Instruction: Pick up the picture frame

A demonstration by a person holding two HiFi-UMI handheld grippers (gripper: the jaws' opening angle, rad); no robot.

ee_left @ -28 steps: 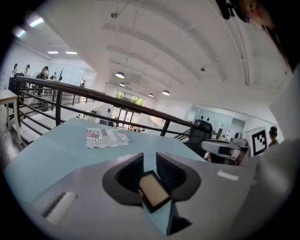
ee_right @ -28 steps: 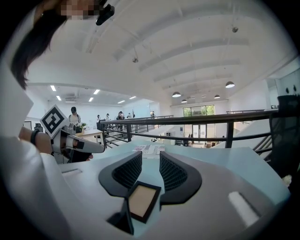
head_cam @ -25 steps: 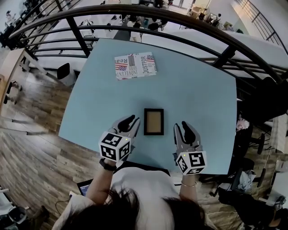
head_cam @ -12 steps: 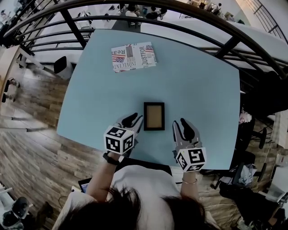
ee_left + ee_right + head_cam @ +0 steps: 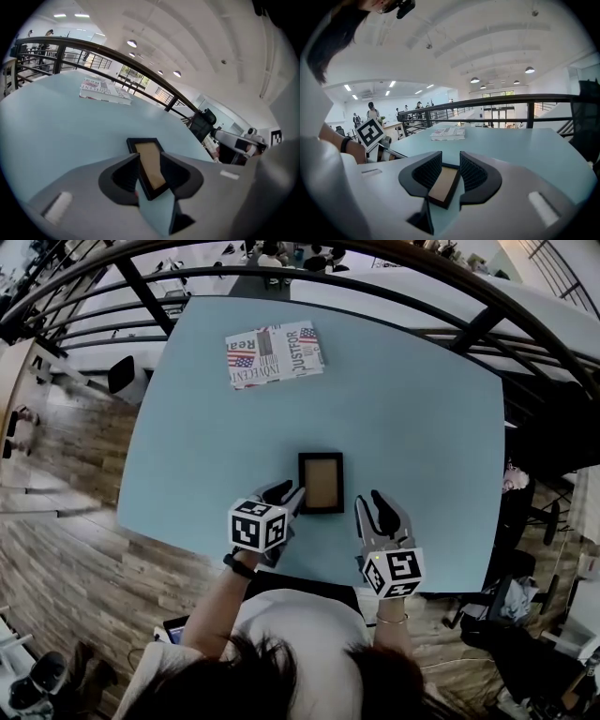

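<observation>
A small black picture frame with a tan panel lies flat on the light blue table. My left gripper sits at the frame's near left corner. Its jaws are opening, and in the left gripper view the frame shows in the gap of the gripper with no pad pressing on it. My right gripper hovers open just right of the frame's near right corner, apart from it. The right gripper view shows the frame through the gap of the gripper.
A book with a newspaper-print cover lies at the table's far left side. A dark metal railing curves behind the far edge. The near table edge runs just under my hands, with wooden floor to the left.
Both grippers have sunk toward the table and closed in on the frame's near corners. The left jaws stand wider than before.
</observation>
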